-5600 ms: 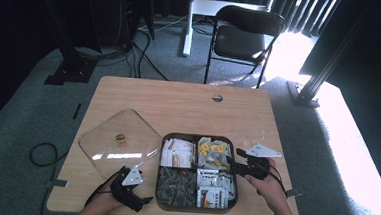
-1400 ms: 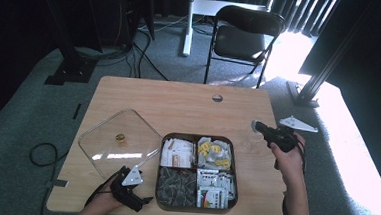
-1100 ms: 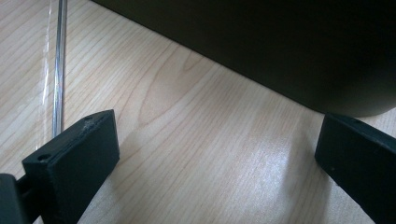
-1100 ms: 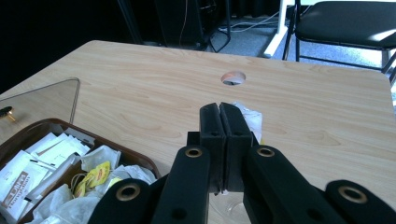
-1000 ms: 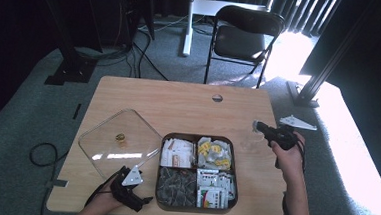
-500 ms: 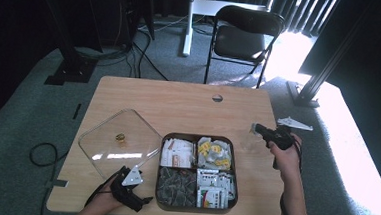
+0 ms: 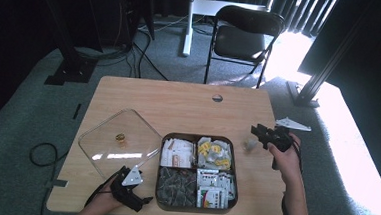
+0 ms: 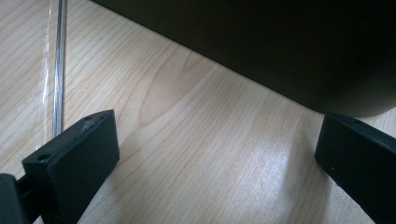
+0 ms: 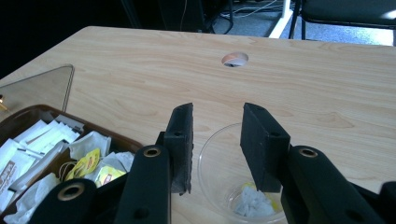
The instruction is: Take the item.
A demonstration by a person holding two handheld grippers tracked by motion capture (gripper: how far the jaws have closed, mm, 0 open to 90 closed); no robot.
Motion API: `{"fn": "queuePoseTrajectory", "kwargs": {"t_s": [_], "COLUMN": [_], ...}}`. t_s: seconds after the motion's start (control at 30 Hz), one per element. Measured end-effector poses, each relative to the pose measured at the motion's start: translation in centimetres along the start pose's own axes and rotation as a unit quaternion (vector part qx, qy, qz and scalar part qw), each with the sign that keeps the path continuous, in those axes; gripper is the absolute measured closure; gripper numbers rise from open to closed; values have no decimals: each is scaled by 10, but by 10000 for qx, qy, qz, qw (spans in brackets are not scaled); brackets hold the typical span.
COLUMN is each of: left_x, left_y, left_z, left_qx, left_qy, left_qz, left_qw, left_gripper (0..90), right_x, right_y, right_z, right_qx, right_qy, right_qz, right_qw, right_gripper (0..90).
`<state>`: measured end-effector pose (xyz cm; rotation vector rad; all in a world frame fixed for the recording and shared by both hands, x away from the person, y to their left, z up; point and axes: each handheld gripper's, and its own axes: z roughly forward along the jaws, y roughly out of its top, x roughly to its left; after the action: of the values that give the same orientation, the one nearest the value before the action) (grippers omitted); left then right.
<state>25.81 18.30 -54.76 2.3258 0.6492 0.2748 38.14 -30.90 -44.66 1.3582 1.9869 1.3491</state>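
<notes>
Pale wood surface (image 7: 178, 104) stands in a dim room with grey carpet, a black folding chair (image 7: 245, 33) behind it and bright sunlight falling at the right.

Near the right edge of the surface sits a small clear plastic cup (image 9: 236, 179), upright, with a crumpled white scrap showing a touch of yellow (image 9: 254, 203) in its bottom; it may be a used tea bag, though the view is too blurred to be sure. In the high view the cup (image 7: 250, 142) stands just to the right of the tray. The right tool (image 9: 215, 140) hovers directly over the cup, its 2 black jaws parted, having just been opening, with nothing gripped between them. A hand (image 7: 285, 158) holds this tool (image 7: 258, 134) in the high view.

Left of the cup lies a dark brown tray (image 7: 158, 178) with 4 compartments: white sachets at the far left, yellow-tagged tea bags at the far right, dark packets at the near left, and printed packets at the near right. A clear square lid with a small brass knob (image 7: 120, 143) lies flat on the surface, left of the tray.

At the near left corner, the left tool (image 7: 132, 194) rests low beside the tray. Its jaws stand wide apart on bare wood, holding nothing, with the tray's dark wall (image 8: 261, 46) just ahead.
</notes>
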Motion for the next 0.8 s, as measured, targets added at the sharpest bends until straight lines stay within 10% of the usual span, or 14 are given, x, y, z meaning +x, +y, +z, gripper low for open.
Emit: {"fn": "queuePoseTrajectory", "kwargs": {"t_s": [0.5,0.8], "left_x": [0,0], "left_y": [0,0], "left_z": [0,0], "left_qx": [0,-1], "left_qy": [-1,0], "left_qz": [0,-1], "left_qw": [10000,10000], "left_gripper": [0,0], "right_x": [17,24], "right_y": [-9,-18], "right_z": [-9,-11], "right_qx": [-138,-479], "right_qy": [409,742], "right_qz": [-244,-520], "right_qw": [9988,9947], "right_gripper": [505,253]}}
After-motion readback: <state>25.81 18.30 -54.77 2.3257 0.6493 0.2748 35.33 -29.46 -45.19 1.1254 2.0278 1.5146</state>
